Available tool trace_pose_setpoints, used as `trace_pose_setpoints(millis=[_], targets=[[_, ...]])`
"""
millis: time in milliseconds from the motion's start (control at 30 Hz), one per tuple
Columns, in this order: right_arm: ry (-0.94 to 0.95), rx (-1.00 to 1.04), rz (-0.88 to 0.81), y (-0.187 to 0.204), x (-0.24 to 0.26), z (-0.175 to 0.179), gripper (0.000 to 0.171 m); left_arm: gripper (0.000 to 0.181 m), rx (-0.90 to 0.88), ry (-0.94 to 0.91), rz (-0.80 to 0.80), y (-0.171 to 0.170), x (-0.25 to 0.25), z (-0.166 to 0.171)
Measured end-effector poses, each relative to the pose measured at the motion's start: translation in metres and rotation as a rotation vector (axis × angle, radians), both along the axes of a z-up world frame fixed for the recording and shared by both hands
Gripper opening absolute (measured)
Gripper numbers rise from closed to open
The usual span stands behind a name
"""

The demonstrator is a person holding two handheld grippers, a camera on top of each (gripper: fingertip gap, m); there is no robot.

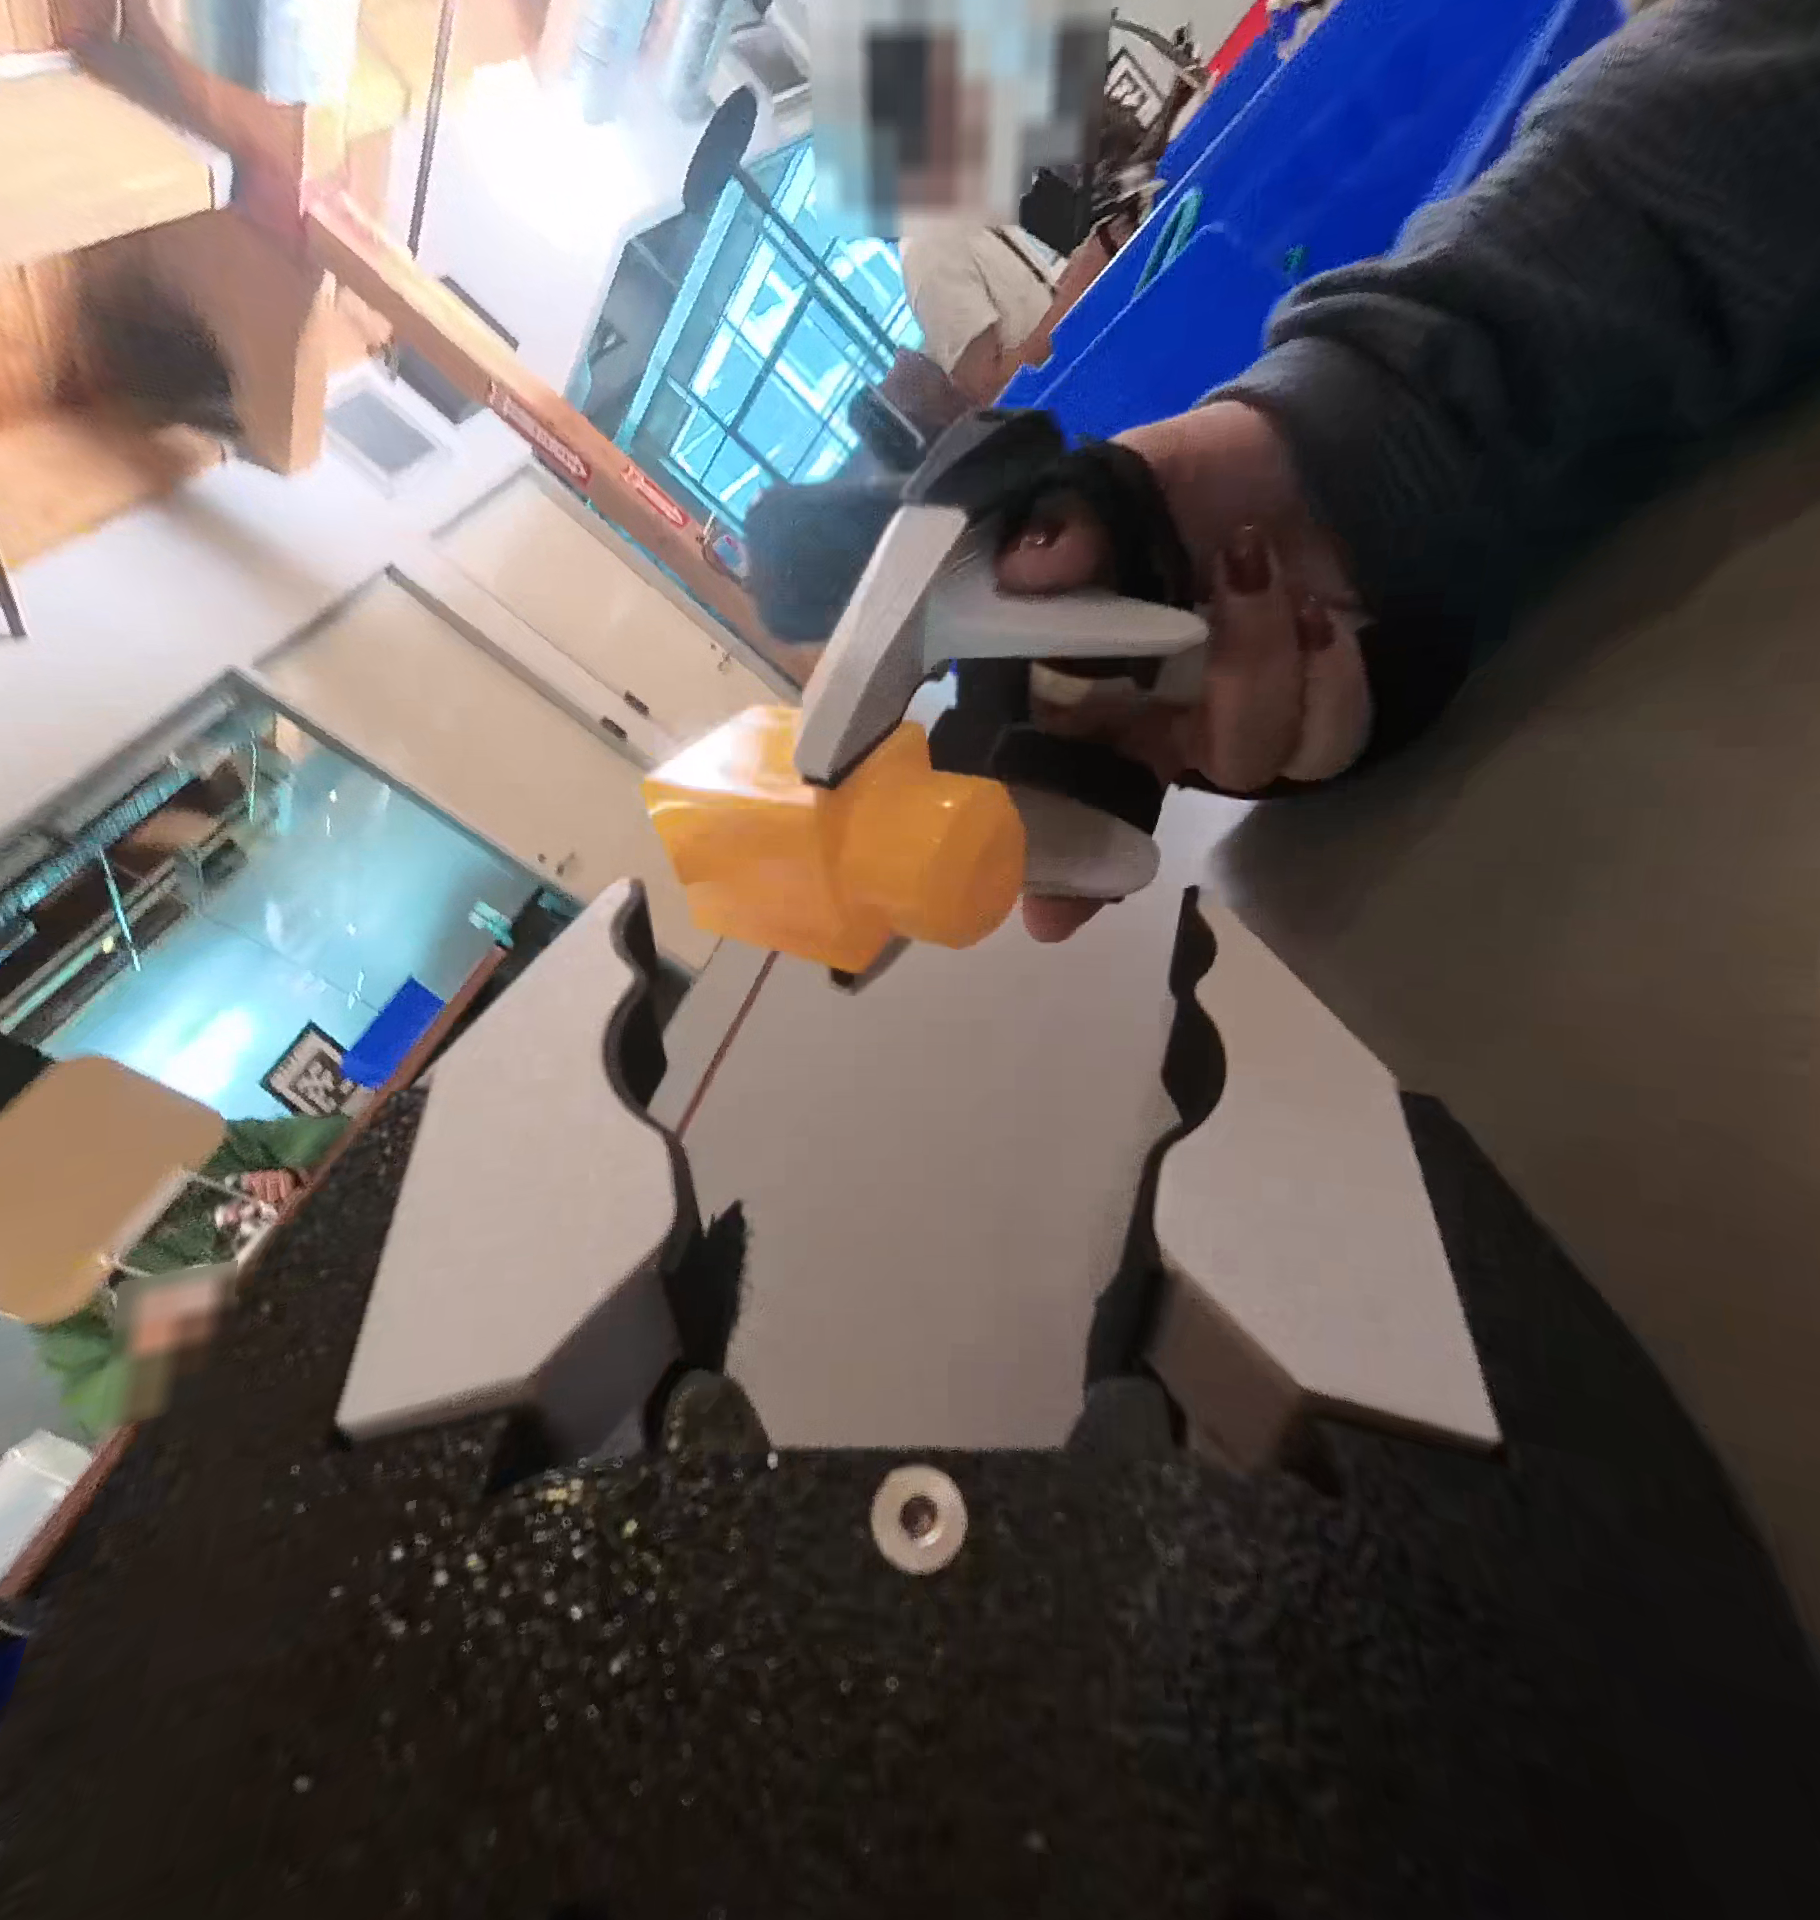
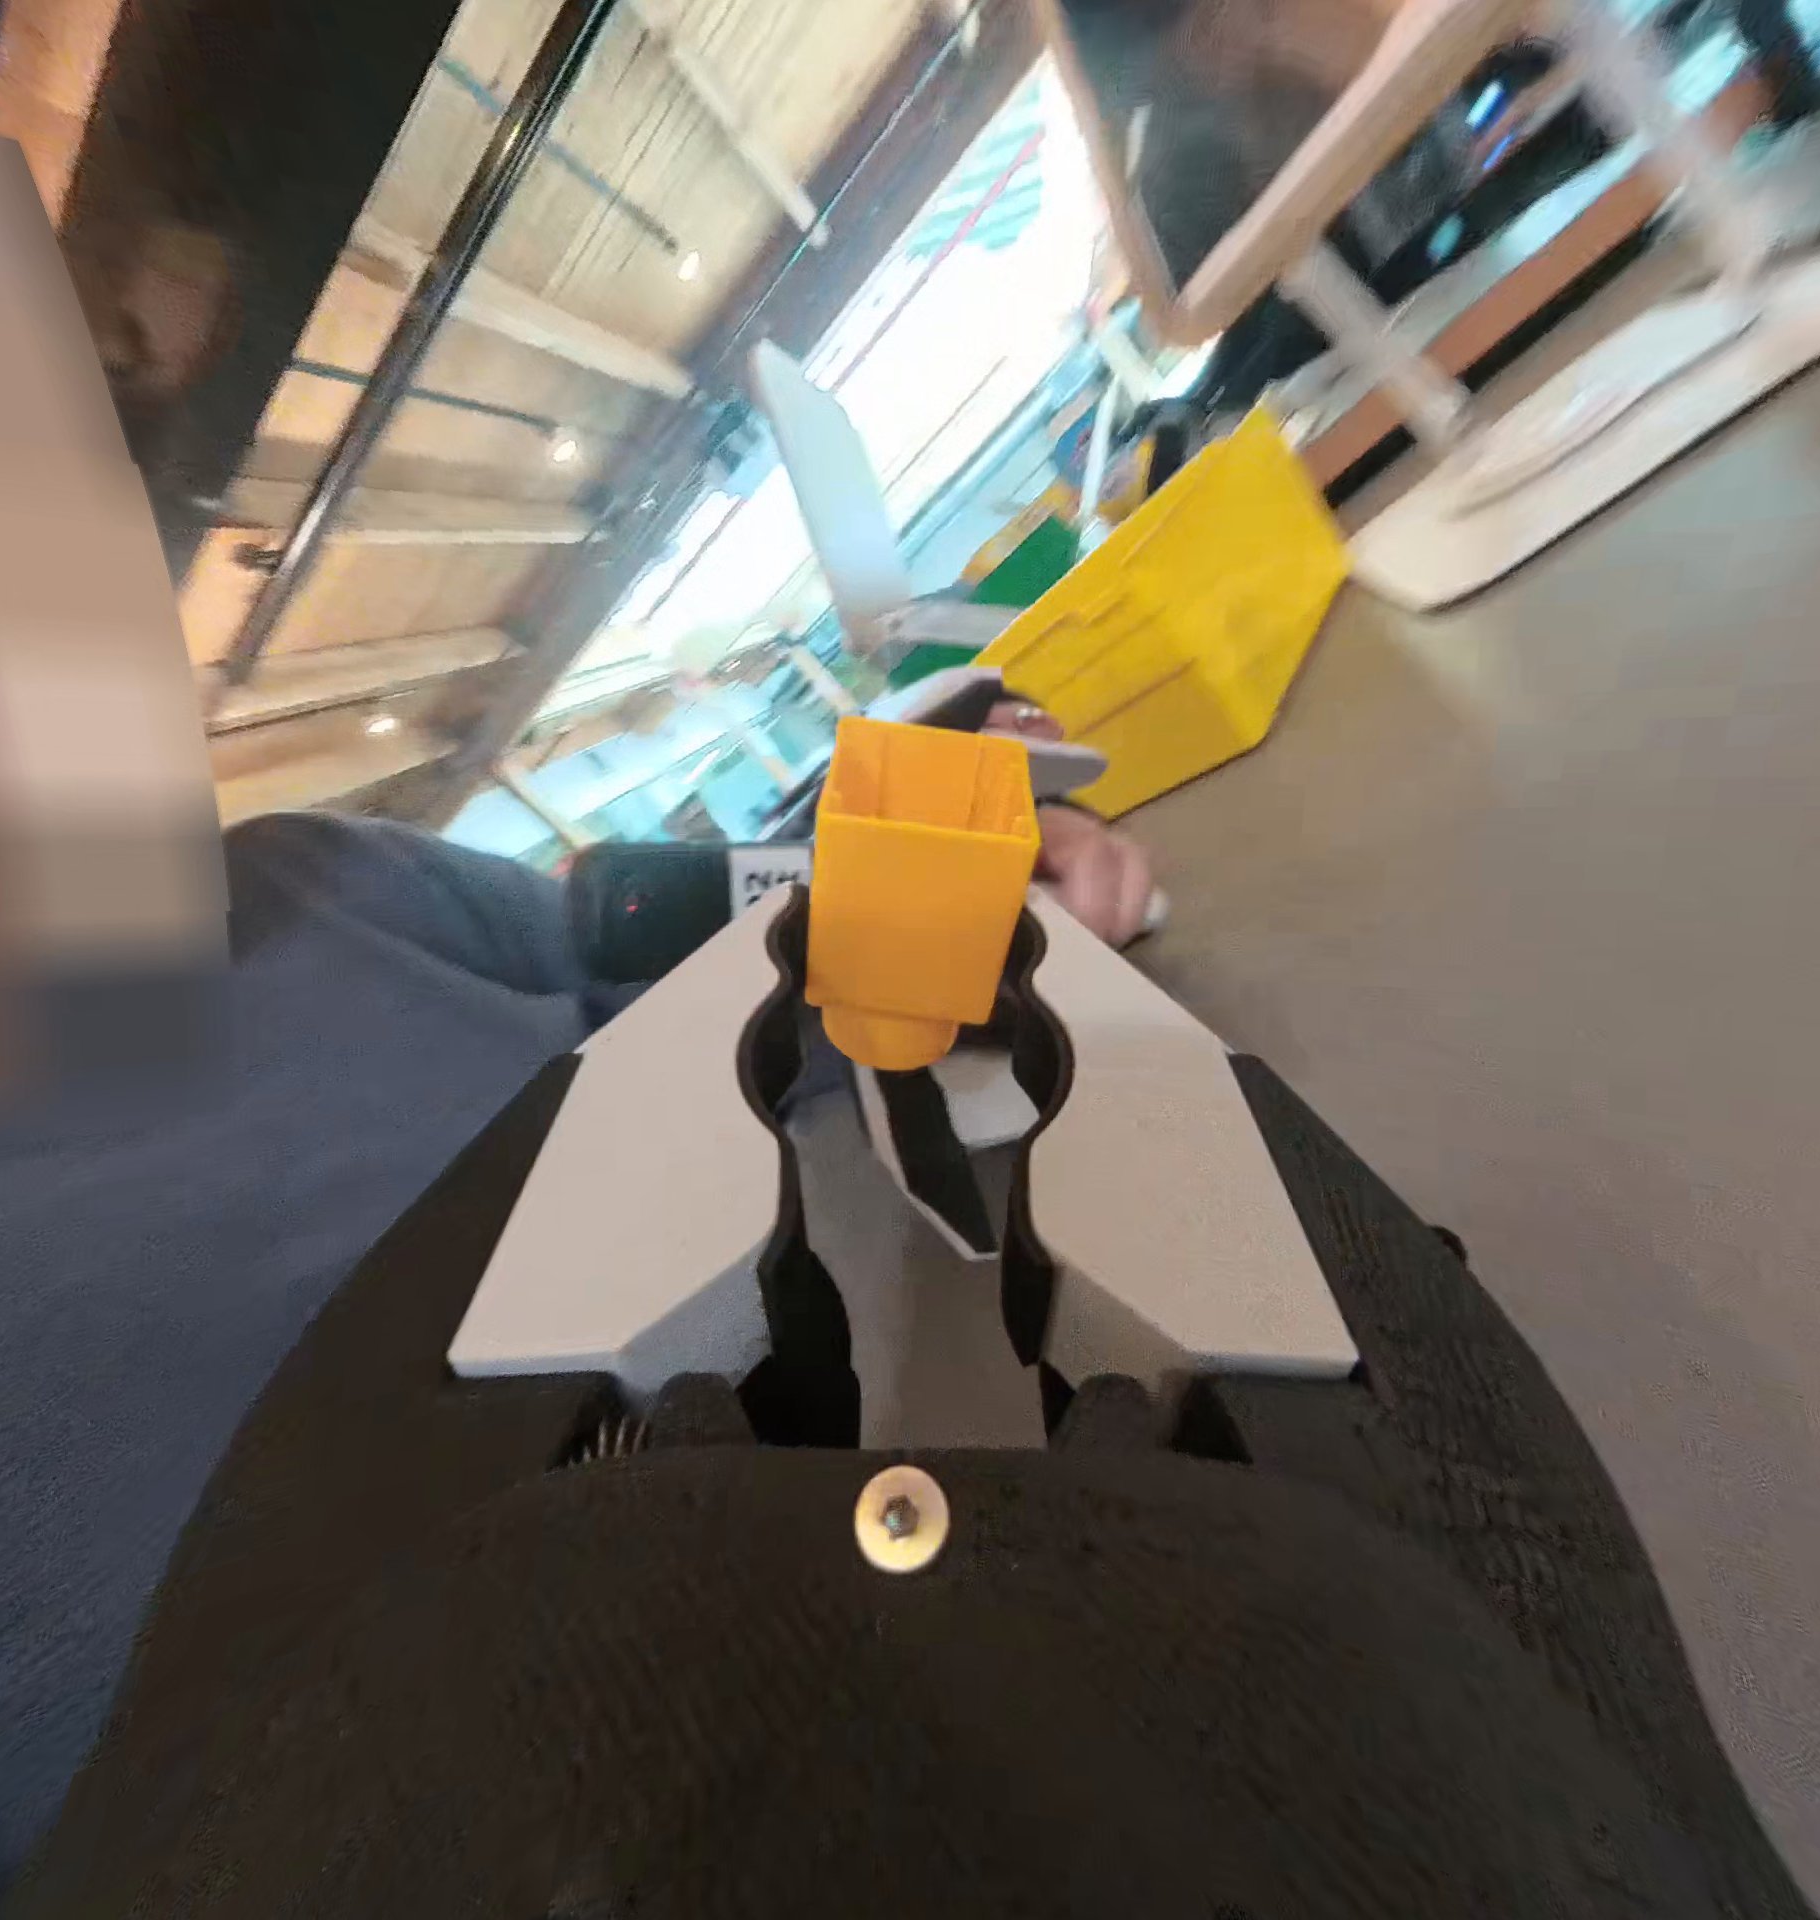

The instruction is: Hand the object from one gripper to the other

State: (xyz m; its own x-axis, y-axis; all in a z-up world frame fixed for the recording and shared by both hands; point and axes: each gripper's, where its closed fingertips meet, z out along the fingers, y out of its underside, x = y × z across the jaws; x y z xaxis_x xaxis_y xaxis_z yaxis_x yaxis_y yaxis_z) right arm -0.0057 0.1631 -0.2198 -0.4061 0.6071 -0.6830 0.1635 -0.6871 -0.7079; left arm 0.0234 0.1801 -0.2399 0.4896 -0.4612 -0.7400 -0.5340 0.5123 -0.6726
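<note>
Right gripper (image 2: pixel 911 971) clamped on orange plastic piece (image 2: pixel 921 894), held in air above grey table (image 2: pixel 1560 1039); square hollow end points away from right gripper, round stub sits toward its base. Left gripper (image 1: pixel 911 935) spread wide, empty, piece just beyond its fingertips (no contact yet). Judgement: handover pending. Left should advance until the free square end sits between fingers, close firmly, then right lets go.

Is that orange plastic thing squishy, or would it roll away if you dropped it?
The orange plastic piece looks stiff: its edges stay crisp where the right gripper pinches it. Its square end is open and hollow, so it's probably light. The round end might roll a little, but the flat sides should stop it.
</note>
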Motion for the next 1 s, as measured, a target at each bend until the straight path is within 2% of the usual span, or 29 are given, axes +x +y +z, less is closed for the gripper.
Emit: trace_pose_setpoints(millis=[200,333,400,500,567,633,667,767,900,1000], targets=[[-0.147,0.092,0.16,-0.028,0.007,-0.021,0.036,0.098,0.013,0.016,-0.073,-0.011,0.009,-0.002],[-0.19,0.105,0.165,-0.03,0.007,-0.027,0.037,0.085,0.016,0.045,-0.095,-0.014,0.011,-0.006],[-0.204,0.091,0.166,-0.029,0.007,-0.029,0.037,0.072,0.016,0.083,-0.109,-0.016,0.014,-0.012],[-0.211,0.096,0.151,-0.027,0.005,-0.03,0.036,0.071,0.007,0.092,-0.095,-0.013,0.013,-0.014],[-0.188,0.105,0.103,-0.021,0.002,-0.027,0.042,0.072,-0.018,0.071,-0.037,-0.004,0.006,-0.012],[-0.166,0.118,0.003,-0.006,-0.002,-0.024,0.06,0.071,-0.054,0.01,0.013,0.006,-0.003,-0.007],[-0.149,0.122,-0.05,0.002,-0.004,-0.021,0.064,0.071,-0.08,-0.04,0.02,0.009,-0.008,-0.003],[-0.059,0.136,-0.211,0.026,-0.003,-0.006,0.066,0.072,-0.164,-0.219,0.053,0.019,-0.026,0.01],[0.036,0.246,-0.408,0.049,0.005,0.012,0.066,0.071,-0.283,-0.462,-0.07,0.016,-0.036,0.028],[0.061,0.46,-0.533,0.054,0.007,0.017,0.067,0.071,-0.302,-0.617,-0.158,0.009,-0.043,0.046]])
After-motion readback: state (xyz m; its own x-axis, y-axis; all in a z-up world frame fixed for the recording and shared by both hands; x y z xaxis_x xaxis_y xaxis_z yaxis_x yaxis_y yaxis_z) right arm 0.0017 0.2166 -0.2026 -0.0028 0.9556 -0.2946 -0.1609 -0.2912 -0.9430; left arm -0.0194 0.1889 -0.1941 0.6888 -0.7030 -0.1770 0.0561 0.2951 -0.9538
